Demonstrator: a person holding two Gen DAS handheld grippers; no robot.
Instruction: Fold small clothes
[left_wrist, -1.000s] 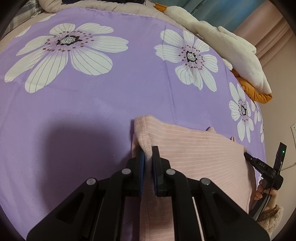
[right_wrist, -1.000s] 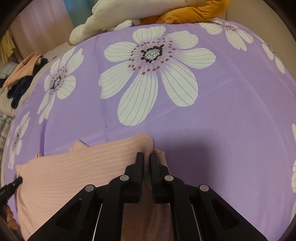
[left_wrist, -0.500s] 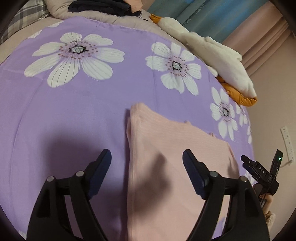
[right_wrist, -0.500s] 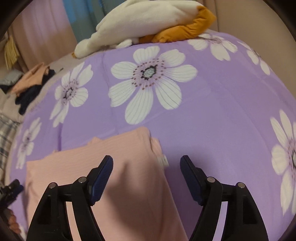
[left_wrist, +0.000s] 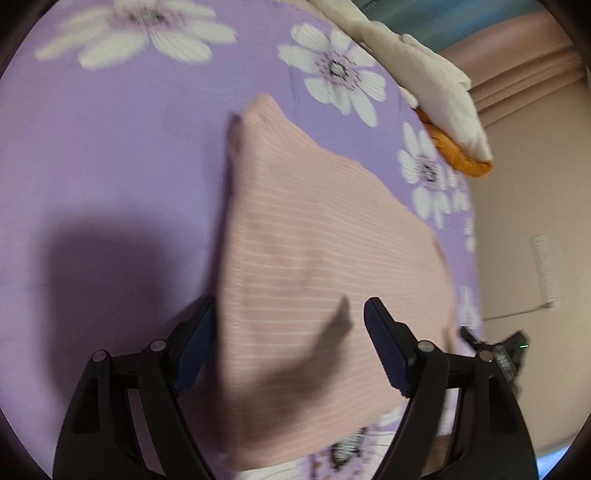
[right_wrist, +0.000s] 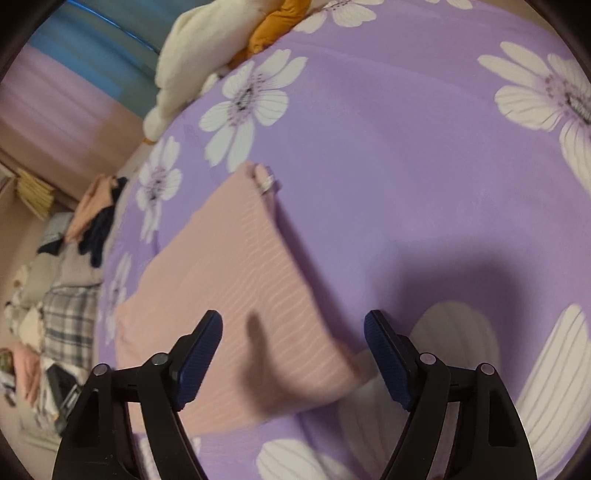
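Purple floral bedspread, folded pink garment released, both hand-held grippers spread wide, empty.

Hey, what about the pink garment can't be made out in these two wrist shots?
- Left wrist view: the garment is motion-blurred; its near edge is hidden behind the open left gripper.
- Right wrist view: the small tag at its far corner is too small to read.
- Right wrist view: the open right gripper covers its near left corner.
- Neither view shows what sort of garment it is.

Both grippers point downward at a slant. Left gripper fingers wide apart, nothing gripped. Right gripper jaws just opened wider, nothing gripped.
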